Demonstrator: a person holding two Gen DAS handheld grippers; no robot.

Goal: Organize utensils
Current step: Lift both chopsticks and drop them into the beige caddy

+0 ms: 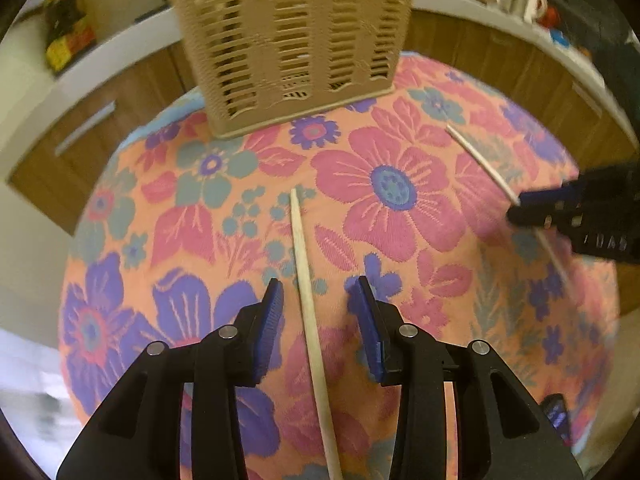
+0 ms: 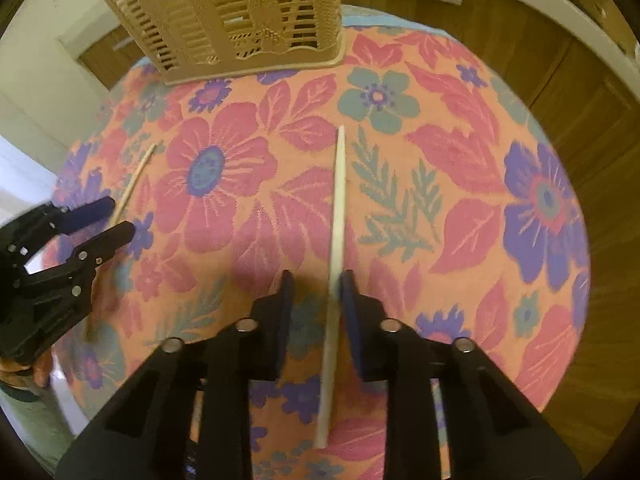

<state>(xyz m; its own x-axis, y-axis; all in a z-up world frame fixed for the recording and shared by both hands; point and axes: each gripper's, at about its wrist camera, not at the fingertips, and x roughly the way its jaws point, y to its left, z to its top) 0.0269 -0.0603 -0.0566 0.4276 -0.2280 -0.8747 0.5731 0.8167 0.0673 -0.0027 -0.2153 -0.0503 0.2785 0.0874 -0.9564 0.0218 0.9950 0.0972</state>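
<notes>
Left wrist view cuts the far beige slatted basket [image 1: 286,46] off at its top, so its contents cannot be made out, and motion blur softens the counter clutter beyond it. On the floral tablecloth [image 1: 400,184] one pale chopstick [image 1: 310,320] runs near to far between the spread blue-padded fingers of the left gripper [image 1: 318,298], touching neither pad; its near end passes out of the frame's lower edge. To the right, the right gripper [image 1: 532,210] appears blurred over the second chopstick [image 1: 480,160], whose near stretch smears into the cloth behind the black fingers. Right wrist view shows that second chopstick [image 2: 338,240] lying lengthwise between this gripper's parted fingers [image 2: 316,284], close against the right-hand pad, with a gap to the left-hand pad; whether it touches the right pad is hard to tell. At far left of this view the left gripper [image 2: 114,218] stands with its fingers apart over the first chopstick [image 2: 136,176], most of which is hidden behind the tool. The basket [image 2: 236,12] stands at the far edge of the table, well beyond both chopsticks.
</notes>
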